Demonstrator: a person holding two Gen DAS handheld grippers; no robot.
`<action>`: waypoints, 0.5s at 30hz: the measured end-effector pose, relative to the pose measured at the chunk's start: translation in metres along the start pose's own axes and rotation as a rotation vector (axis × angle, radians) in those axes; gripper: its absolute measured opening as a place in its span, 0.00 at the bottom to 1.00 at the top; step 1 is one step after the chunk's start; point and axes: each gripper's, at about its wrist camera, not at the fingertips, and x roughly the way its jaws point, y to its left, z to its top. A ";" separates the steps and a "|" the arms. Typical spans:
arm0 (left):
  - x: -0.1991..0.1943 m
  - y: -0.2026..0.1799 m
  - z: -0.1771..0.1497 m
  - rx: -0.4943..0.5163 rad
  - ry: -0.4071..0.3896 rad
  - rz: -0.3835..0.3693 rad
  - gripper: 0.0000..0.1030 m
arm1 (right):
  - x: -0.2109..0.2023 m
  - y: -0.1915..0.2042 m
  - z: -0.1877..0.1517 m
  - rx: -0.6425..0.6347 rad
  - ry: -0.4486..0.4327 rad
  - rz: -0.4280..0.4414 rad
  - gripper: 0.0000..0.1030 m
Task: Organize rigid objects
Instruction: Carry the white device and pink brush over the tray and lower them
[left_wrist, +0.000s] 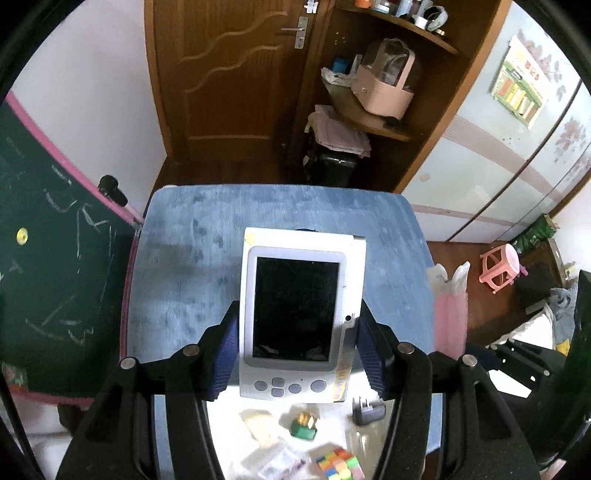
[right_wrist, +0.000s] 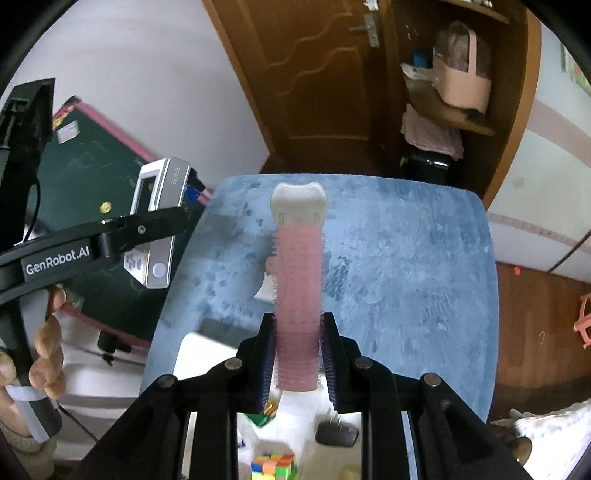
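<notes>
My left gripper (left_wrist: 297, 354) is shut on a white handheld device (left_wrist: 299, 314) with a dark screen and grey buttons, held above the blue table (left_wrist: 184, 258). From the right wrist view the same device (right_wrist: 157, 229) hangs at the left in the left gripper's black arm. My right gripper (right_wrist: 298, 360) is shut on a pink bristly brush with a white tooth-shaped head (right_wrist: 298, 266), lifted over the table. Below lie a colourful cube (left_wrist: 338, 463), a green item (left_wrist: 303, 426) and a black plug adapter (left_wrist: 367, 411).
A green chalkboard (left_wrist: 55, 258) leans left of the table. Behind stand a brown door (left_wrist: 229, 85) and a shelf with a pink basket (left_wrist: 384, 88). A pink stool (left_wrist: 498, 267) sits on the floor at right. A person's hand (right_wrist: 46, 350) grips the left handle.
</notes>
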 end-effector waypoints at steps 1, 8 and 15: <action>-0.005 -0.001 -0.009 -0.004 -0.003 -0.004 0.59 | -0.004 0.001 -0.005 -0.005 -0.004 0.005 0.23; -0.019 -0.014 -0.055 -0.002 0.001 -0.007 0.59 | -0.027 0.012 -0.048 -0.039 -0.011 0.021 0.23; -0.009 -0.033 -0.100 0.033 0.028 -0.002 0.59 | -0.031 0.011 -0.089 -0.038 0.016 0.032 0.23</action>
